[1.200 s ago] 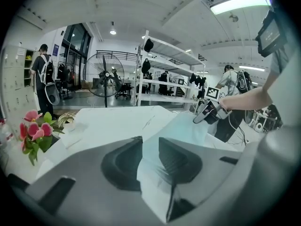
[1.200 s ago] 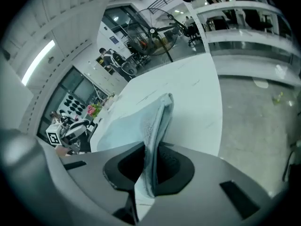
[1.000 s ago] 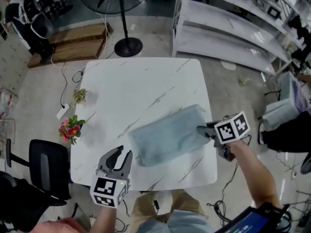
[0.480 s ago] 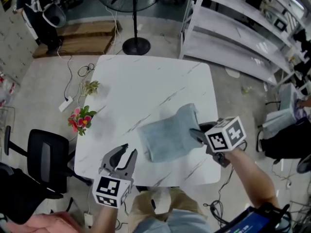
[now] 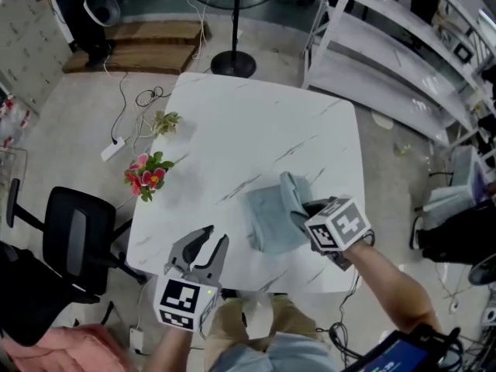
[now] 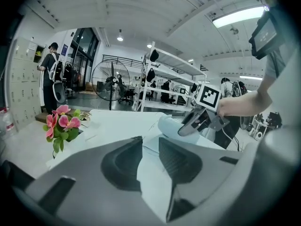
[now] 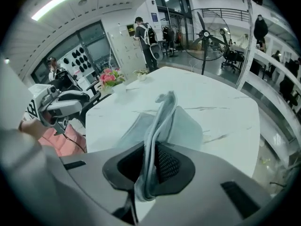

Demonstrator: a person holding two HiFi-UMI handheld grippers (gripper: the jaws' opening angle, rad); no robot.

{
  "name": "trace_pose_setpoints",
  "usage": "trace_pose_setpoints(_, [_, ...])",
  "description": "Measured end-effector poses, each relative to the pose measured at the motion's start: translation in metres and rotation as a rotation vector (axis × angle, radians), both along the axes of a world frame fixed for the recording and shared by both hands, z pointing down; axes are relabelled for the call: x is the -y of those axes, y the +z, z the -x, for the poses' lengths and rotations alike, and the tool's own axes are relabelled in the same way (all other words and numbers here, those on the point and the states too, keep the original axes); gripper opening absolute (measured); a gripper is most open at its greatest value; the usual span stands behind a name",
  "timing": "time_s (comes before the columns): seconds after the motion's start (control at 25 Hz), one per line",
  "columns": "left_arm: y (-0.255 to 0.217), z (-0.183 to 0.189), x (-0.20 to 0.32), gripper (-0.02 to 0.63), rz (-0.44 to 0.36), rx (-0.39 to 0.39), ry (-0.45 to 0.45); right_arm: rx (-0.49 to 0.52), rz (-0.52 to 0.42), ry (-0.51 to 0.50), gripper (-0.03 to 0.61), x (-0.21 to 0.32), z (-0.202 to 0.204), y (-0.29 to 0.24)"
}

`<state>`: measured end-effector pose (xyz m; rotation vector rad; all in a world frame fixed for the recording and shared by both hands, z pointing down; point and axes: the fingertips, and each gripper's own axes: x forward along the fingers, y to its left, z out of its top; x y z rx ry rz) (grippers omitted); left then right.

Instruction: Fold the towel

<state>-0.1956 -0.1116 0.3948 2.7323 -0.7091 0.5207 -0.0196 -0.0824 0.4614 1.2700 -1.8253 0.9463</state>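
Bench (image 5: pixel 248 138): white, marble-veined top, smooth, rounded corners.

Far left edge: a small bunch of pink flowers (image 5: pixel 147 175) is standing clear of the working area; it looks irrelevant to the fold.

Left claw (image 5: pixel 211 242) is hovering over the near edge of the bench, well apart from the cloth. Its jaws are standing slightly spread with only bare bench showing between them. Judgement: it is waiting in reserve, placed to pin or take a corner when needed.

Towel (image 5: pixel 271 215): pale blue-grey, soft, matte pile, lying near the bench's near right corner. Most of it is resting flat. Its right edge is standing up in a limp ridge.

Right claw (image 5: pixel 304 209) is pinching that raised edge, jaws pressed on several stacked layers, pointing steeply down. Judgement: it is gripping the edge so that this side can go over the flat part, and the fold is partway done.
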Motion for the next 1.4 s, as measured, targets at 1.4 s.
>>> trace_pose_setpoints(1.4, [0.009,-0.015,0.024,0.109,0.052,-0.04,0.035,-0.03,-0.15,-0.038,0.178,0.021,0.043,0.0])
